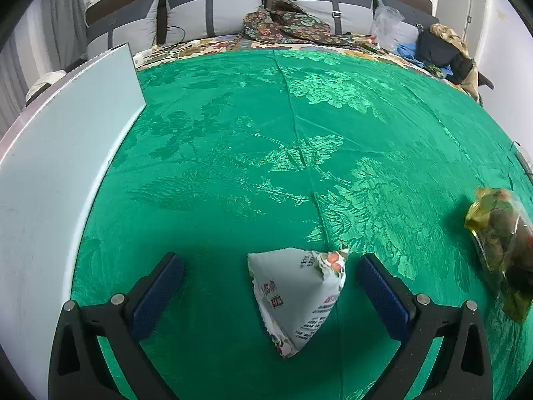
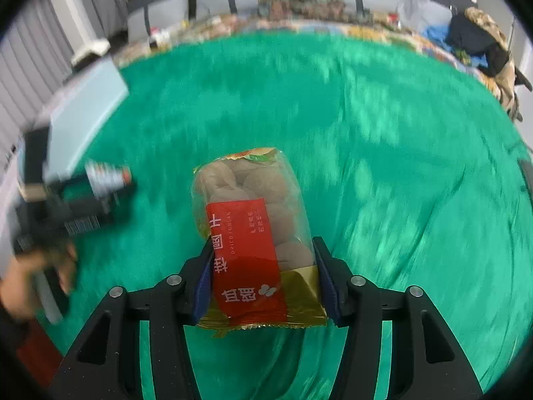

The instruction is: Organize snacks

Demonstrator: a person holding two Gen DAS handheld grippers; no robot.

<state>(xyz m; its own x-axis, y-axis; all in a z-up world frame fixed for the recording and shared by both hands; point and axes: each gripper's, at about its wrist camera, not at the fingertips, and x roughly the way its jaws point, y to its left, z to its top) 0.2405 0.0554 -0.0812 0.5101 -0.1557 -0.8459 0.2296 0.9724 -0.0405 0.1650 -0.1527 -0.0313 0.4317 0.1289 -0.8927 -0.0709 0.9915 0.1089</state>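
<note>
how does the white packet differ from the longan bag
The white packet lies on the green cloth between the open left gripper, untouched; the longan bag is clamped in the right gripper. The packet is opaque and printed; the bag is clear with a red label. Both are sealed snacks.

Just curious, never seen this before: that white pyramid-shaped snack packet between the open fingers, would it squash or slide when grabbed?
The white snack packet looks puffed, so it probably gives a little when squeezed. Its crimped edges suggest thin film, likely light. On the glossy green cloth it may skid if the open left gripper nudges it.
</note>
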